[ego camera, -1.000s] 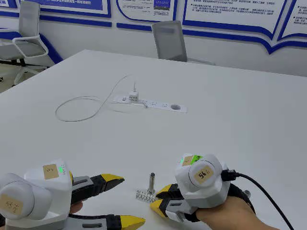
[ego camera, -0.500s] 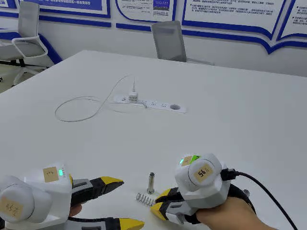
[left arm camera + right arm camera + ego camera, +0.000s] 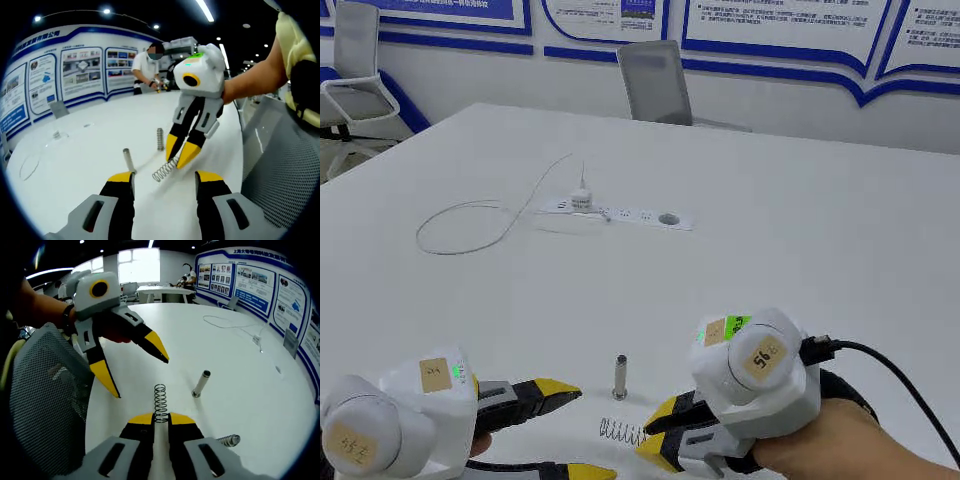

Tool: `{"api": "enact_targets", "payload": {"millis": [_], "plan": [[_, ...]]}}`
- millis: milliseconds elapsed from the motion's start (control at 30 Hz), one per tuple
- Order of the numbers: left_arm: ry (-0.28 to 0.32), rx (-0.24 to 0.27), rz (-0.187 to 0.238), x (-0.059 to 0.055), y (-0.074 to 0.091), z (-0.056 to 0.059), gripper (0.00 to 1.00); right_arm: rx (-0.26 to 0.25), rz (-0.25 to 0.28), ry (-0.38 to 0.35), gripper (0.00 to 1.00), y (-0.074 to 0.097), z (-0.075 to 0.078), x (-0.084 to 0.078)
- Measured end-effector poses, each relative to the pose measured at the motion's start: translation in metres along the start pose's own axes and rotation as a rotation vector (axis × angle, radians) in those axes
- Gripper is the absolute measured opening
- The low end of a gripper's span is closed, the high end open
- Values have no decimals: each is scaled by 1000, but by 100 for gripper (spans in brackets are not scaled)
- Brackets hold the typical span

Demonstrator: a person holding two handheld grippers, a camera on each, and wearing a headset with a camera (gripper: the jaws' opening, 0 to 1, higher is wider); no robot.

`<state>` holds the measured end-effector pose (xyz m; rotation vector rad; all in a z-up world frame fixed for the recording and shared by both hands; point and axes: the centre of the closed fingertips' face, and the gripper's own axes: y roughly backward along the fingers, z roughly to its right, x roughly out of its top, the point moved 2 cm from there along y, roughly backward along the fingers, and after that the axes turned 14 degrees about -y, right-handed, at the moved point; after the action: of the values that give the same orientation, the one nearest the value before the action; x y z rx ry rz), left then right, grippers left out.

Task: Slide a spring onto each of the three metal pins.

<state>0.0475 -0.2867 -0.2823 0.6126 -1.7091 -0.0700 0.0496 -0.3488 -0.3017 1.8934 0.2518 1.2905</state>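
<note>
One spring [image 3: 160,401] juts forward from the right gripper [image 3: 160,419], whose jaws are pinched almost closed on its near end, low over the white table [image 3: 770,230]. A bare metal pin [image 3: 620,377] stands upright near the spring's free end. The left gripper [image 3: 165,177] hovers close by, jaws spread wide and holding nothing. Beyond the bare pin, a second upright piece [image 3: 160,139] looks ribbed, perhaps a pin already sleeved. Threading appears to be the step in hand. Next, the spring's open end needs tipping up and lining up over the pin's top before it is lowered.
</note>
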Motion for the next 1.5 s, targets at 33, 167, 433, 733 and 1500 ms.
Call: {"api": "enact_targets", "payload": {"millis": [33,167,433,733,1500], "plan": [[-2,-6,1,0,-1,1,48,2,0,8,11,3,-1,0],[-17,-32,8,3,-4,7,43,37,-17,40,11,13,-7,1],[-47,-77,28,9,-8,16,35,106,-41,106,11,23,-19,1],[-83,-125,42,12,-11,25,22,129,-80,149,11,26,-23,-2],[-118,-154,40,12,-14,32,12,162,-38,181,11,41,-36,21]]}}
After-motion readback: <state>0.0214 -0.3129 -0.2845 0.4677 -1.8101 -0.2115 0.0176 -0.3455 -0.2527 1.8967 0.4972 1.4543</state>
